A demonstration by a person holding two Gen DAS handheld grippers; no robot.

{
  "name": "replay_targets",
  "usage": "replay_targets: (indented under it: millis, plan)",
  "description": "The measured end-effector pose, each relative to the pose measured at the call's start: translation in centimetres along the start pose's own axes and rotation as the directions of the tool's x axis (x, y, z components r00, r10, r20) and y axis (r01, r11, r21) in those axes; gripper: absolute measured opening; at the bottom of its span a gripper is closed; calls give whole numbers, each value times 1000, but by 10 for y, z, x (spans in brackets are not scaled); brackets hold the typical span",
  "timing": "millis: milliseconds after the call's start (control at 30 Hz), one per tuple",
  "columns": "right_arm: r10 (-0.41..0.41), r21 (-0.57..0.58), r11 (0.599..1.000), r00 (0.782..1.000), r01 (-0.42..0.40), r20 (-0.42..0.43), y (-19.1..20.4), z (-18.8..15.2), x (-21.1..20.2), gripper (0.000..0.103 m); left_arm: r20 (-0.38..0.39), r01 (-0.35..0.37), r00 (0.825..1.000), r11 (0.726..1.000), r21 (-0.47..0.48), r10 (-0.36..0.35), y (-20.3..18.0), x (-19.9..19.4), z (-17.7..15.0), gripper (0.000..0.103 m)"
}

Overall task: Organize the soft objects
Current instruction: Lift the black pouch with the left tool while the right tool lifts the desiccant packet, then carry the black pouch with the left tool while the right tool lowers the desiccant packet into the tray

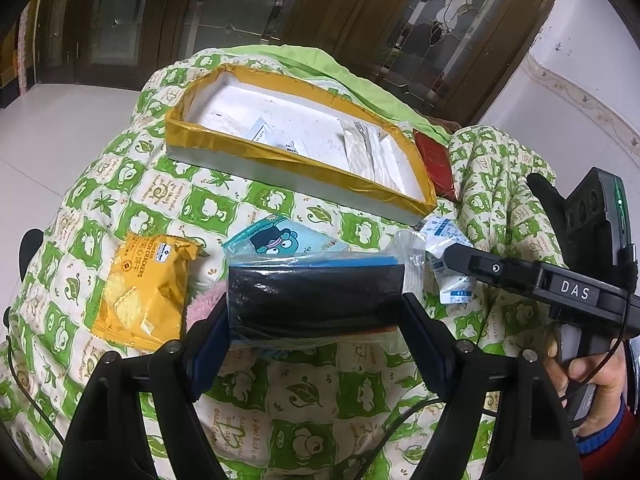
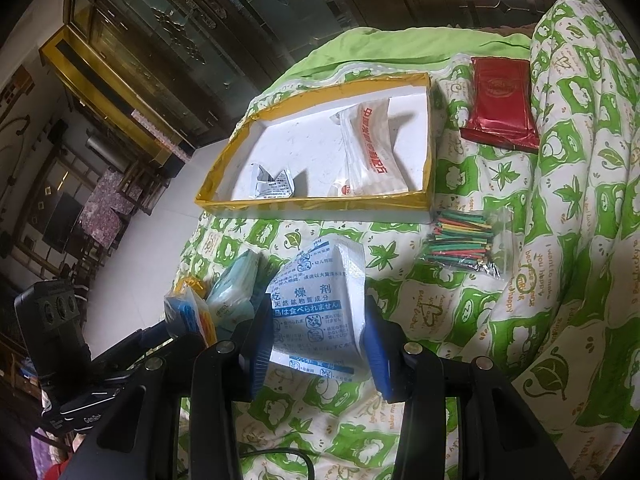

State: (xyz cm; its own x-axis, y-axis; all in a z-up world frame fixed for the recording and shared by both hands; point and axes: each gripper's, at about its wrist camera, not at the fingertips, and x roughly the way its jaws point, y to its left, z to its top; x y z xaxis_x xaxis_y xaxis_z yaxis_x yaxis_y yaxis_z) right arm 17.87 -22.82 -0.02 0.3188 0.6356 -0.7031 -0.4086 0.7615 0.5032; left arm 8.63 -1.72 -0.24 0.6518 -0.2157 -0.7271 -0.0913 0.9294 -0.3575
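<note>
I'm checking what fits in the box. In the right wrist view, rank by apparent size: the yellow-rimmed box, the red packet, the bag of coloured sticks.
1. Yellow-rimmed box, clearly largest.
2. Red packet and bag of coloured sticks: they look alike in size, and the bag lies nearer the camera, so no ranking.

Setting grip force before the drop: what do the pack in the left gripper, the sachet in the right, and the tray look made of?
Black pack: clear glossy plastic film, judging by glare and a sealed edge; contents unclear.
Desiccant sachet: matte white paper-like or nonwoven, blue print, creased.
Tray: seemingly white foam or card, rim wrapped in shiny yellow tape, wrinkled.
</note>
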Motion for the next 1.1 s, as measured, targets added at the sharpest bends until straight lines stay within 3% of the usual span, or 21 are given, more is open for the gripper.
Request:
replay_targets:
  millis: [1100]
  plan:
    - [-5,20,1000,999,4,42,-4,14,-14,45,10,-16,1000,999,29,16,0,-2,16,79]
